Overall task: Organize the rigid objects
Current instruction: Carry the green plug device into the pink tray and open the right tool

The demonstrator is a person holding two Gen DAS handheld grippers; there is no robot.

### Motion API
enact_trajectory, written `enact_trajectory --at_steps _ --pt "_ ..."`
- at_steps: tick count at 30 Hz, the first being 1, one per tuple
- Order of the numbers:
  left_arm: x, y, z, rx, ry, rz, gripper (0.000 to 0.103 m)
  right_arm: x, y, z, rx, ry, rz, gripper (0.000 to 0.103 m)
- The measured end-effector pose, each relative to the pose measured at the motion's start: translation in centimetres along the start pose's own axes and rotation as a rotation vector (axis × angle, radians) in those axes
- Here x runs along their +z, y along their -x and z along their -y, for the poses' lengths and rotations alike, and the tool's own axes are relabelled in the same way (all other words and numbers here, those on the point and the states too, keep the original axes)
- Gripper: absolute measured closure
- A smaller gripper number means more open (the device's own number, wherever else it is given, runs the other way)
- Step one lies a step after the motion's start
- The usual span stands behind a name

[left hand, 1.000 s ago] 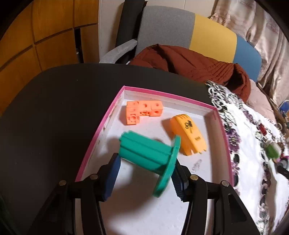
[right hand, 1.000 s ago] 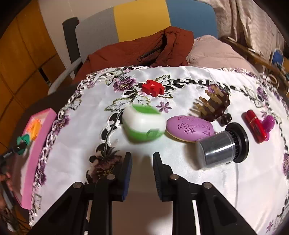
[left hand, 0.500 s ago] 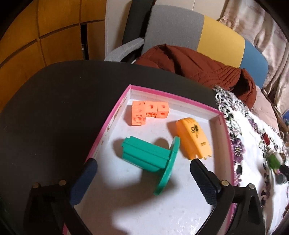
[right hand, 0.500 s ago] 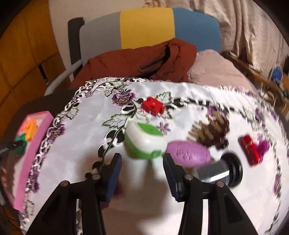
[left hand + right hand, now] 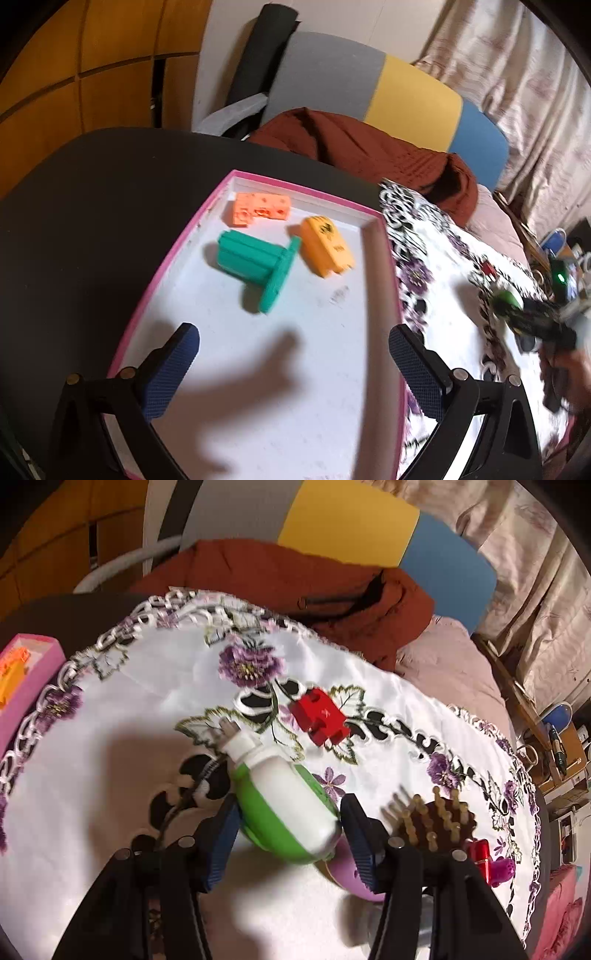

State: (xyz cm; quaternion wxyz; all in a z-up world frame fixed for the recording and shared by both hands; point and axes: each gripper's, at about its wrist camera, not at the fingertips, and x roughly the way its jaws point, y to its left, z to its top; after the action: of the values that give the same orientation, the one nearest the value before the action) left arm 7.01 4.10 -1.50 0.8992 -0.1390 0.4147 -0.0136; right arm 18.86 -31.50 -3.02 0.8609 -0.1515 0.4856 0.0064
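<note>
The green-and-white container (image 5: 284, 805) sits between the jaws of the right gripper (image 5: 290, 840), tilted, its white nozzle end pointing away over the embroidered white cloth (image 5: 110, 775); both blue pads press against its sides, so the jaws are clenched on it. Just beyond it lies a red block (image 5: 321, 720), and to its right a brown wooden-pinned brush (image 5: 436, 821), a purple oval piece (image 5: 347, 875) partly hidden behind the right finger, and a red-and-magenta item (image 5: 491, 860) near the cloth's edge.

Over on the dark bench (image 5: 92, 206), the pink-rimmed white tray (image 5: 173, 254) holds a teal flanged piece (image 5: 255, 262) lying on its side, an orange block with holes (image 5: 260, 212) near the far wall, and a yellow-orange piece (image 5: 325, 249) just beside the teal flange. The left gripper (image 5: 293, 363) hovers above the near part of the tray with its jaws released wide and nothing between them. A brown jacket (image 5: 362, 155) is draped over the chair (image 5: 369, 85) behind.
</note>
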Motion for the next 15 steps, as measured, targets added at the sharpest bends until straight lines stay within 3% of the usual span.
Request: enact_trajectory --at_steps 9,15 --pt "-1.5 1.7 1.0 -0.012 -0.040 0.034 0.000 0.6 -1.0 0.2 -0.007 0.011 0.003 0.047" --pt "-2.0 1.9 0.9 -0.026 -0.014 0.028 0.000 0.5 -0.9 0.8 0.091 -0.035 0.015 0.049"
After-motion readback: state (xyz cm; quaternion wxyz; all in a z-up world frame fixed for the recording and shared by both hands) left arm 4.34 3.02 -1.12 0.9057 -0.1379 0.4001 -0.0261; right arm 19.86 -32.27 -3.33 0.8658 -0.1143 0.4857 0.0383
